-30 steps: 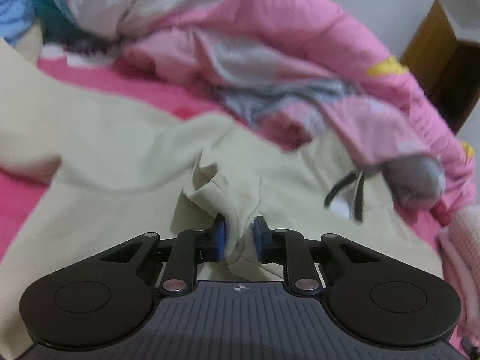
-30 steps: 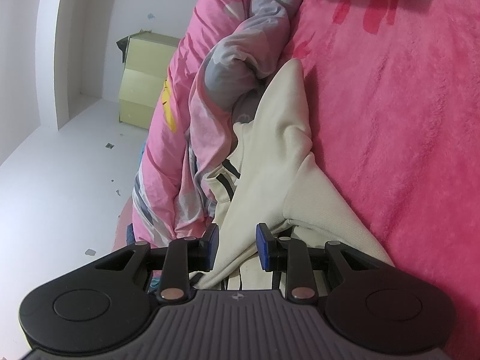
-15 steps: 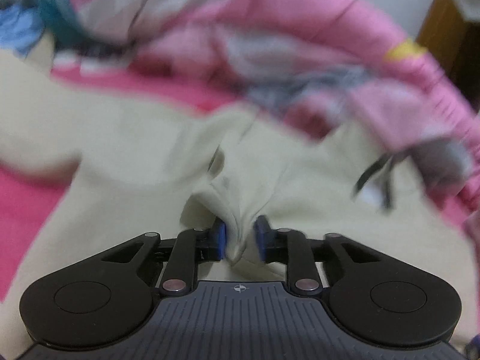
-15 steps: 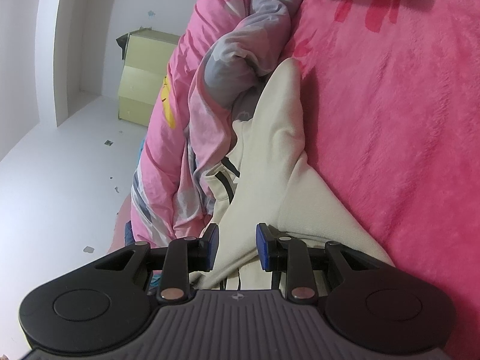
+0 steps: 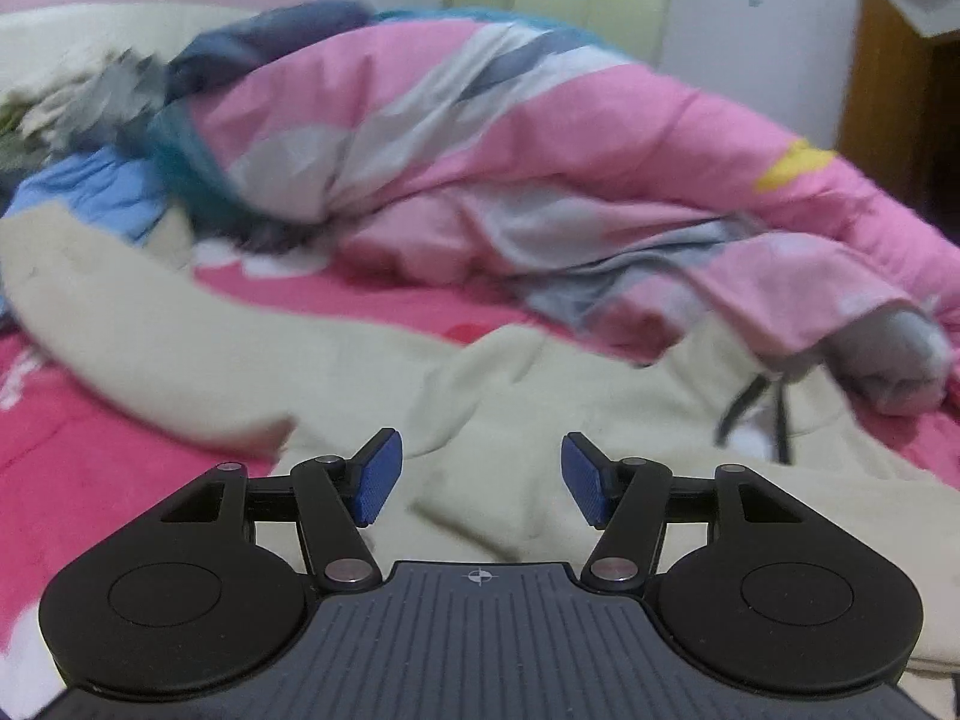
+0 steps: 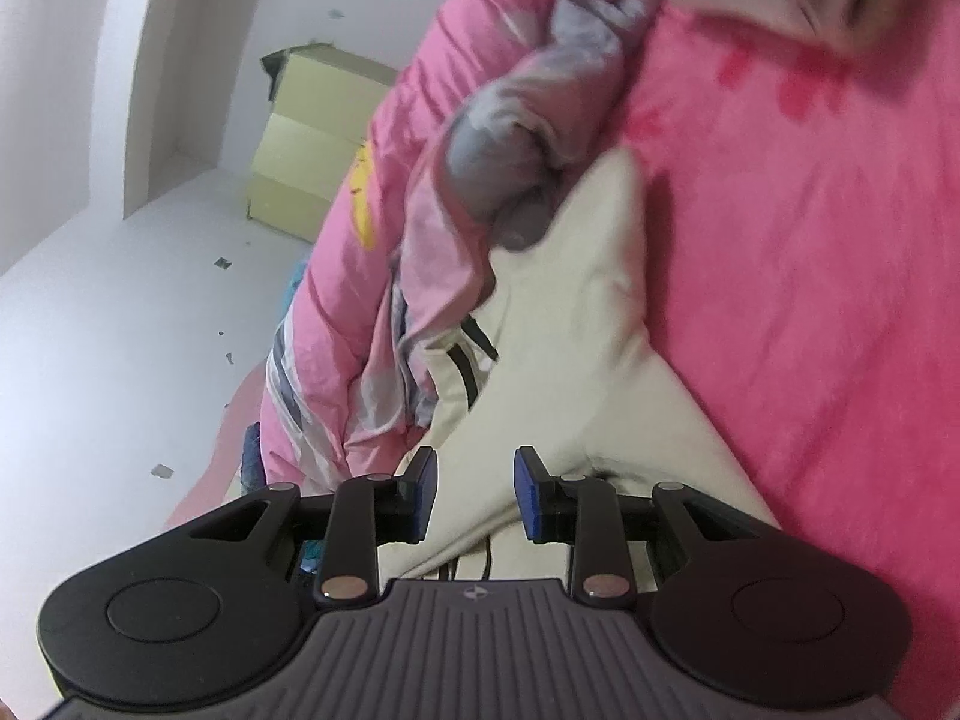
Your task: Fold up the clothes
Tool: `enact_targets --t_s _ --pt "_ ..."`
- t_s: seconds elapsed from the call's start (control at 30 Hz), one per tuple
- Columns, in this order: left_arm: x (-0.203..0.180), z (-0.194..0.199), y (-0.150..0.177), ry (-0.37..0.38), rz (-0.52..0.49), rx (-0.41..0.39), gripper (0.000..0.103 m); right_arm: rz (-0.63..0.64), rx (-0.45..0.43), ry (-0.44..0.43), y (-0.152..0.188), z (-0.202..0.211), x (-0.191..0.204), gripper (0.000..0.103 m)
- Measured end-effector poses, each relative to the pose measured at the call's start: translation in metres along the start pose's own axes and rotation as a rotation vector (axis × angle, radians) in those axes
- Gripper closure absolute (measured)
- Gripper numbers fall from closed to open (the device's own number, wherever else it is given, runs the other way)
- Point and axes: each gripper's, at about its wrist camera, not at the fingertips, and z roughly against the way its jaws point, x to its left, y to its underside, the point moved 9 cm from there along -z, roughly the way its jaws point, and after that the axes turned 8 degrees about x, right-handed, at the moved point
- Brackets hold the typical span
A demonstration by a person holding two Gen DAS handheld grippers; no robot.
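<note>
Your left gripper is opening right now, blue pads clear of the cloth, so the cream hoodie just lies loose below them. Your right gripper looks clamped on a thick bunch of the same hoodie, fabric filling the gap between its pads. The hoodie sprawls across the pink bed, its far end tucked against the rumpled pink quilt along the bed's edge. It's soft, floppy stuff, light but bulky, so it'll sag and bunch wherever you lift. I'd grab seams: hem corner or shoulder, not mid-panel. Watch the dark drawstrings.
</note>
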Motion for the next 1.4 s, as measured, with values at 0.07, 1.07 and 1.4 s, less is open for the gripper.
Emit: enact_targets --t_s 0.07,1.07,1.4 --pt "-0.014 -0.010 -0.002 0.038 -0.053 0.022 0.044 0.027 -0.026 0.052 -0.015 0.006 0.006 0.073" --pt "-0.035 -0.079 0.026 0.141 -0.135 0.133 0.044 0.409 -0.087 0.670 -0.155 -0.070 -0.029 0.066" --pt "-0.034 -0.079 0.025 0.138 -0.133 0.130 0.044 0.683 0.171 0.681 -0.079 -0.102 -0.008 0.069"
